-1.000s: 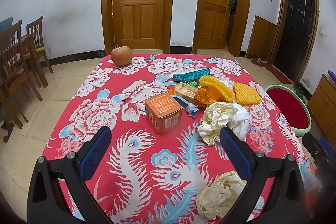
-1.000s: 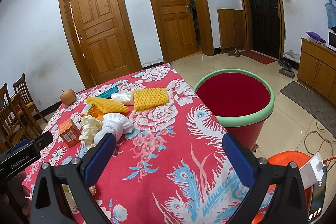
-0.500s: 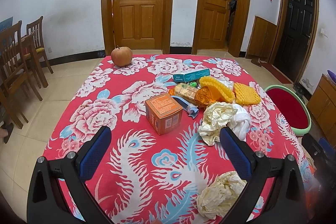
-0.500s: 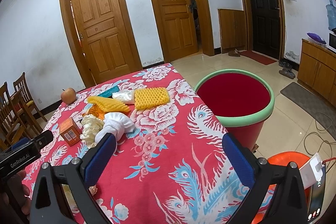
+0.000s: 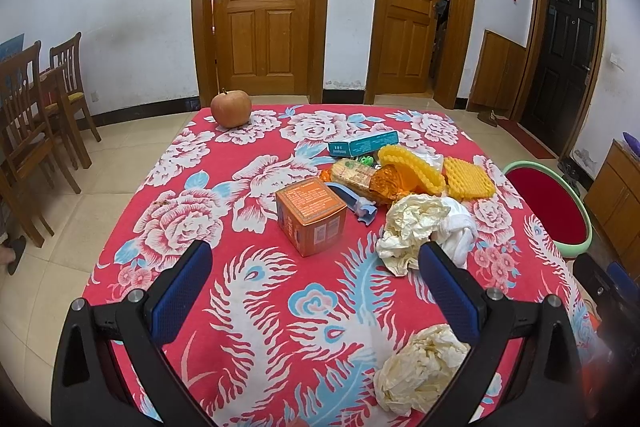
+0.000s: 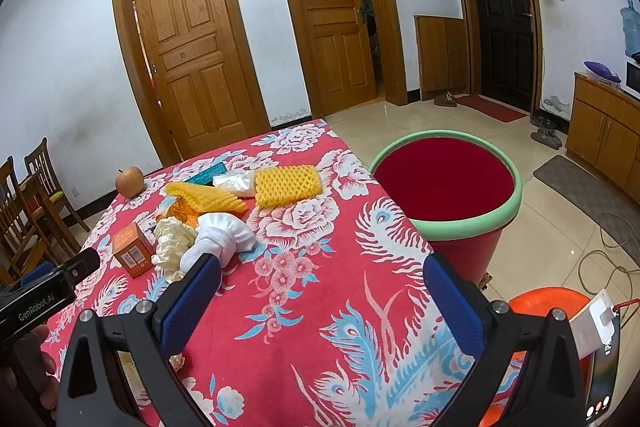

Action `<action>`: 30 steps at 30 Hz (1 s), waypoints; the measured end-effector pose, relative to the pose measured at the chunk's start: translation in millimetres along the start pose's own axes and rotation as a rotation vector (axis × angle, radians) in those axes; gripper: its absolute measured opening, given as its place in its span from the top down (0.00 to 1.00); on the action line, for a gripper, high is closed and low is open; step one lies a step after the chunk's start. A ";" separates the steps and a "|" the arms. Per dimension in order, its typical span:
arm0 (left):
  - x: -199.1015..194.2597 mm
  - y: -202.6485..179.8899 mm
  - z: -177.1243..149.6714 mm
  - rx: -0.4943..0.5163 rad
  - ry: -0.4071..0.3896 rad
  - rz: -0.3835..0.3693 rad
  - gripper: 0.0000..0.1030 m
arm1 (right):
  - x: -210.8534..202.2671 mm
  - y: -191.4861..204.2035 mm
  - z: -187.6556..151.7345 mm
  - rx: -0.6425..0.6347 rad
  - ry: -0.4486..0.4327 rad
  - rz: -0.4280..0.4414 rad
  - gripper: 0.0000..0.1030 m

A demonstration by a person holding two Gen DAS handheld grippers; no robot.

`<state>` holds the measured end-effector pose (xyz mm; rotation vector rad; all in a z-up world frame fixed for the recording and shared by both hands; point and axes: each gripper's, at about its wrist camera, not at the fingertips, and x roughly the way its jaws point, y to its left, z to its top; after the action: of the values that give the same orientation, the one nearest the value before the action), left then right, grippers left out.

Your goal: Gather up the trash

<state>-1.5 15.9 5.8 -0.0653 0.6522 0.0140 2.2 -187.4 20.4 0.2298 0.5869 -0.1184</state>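
Nearby, crumpled cream paper wad (image 5: 420,371) beside spread, empty left tool (image 5: 316,267); right tool (image 6: 320,279) likewise

**A:** Anything change for you over that last second?

**B:** Barely. On your right wrist view the table (image 6: 320,287) stuff drifts a hair to the right: the apple (image 6: 129,181) and the orange box (image 6: 134,254) both nudge over, so your right gripper (image 6: 320,303) swung slightly left. That's about it, honestly.
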 end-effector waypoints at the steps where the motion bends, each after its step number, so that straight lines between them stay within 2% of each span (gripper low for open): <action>1: 0.3 -0.3 -0.5 0.001 0.000 0.000 0.02 | -1.3 0.2 0.6 0.000 -0.001 0.000 0.00; 30: 0.1 2.8 -1.3 0.006 0.007 0.009 0.02 | 3.7 -2.5 -1.2 -0.005 0.014 -0.003 0.00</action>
<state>-2.3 18.6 4.5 -0.0569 0.6593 0.0204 4.2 -189.7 16.9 0.2245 0.6010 -0.1185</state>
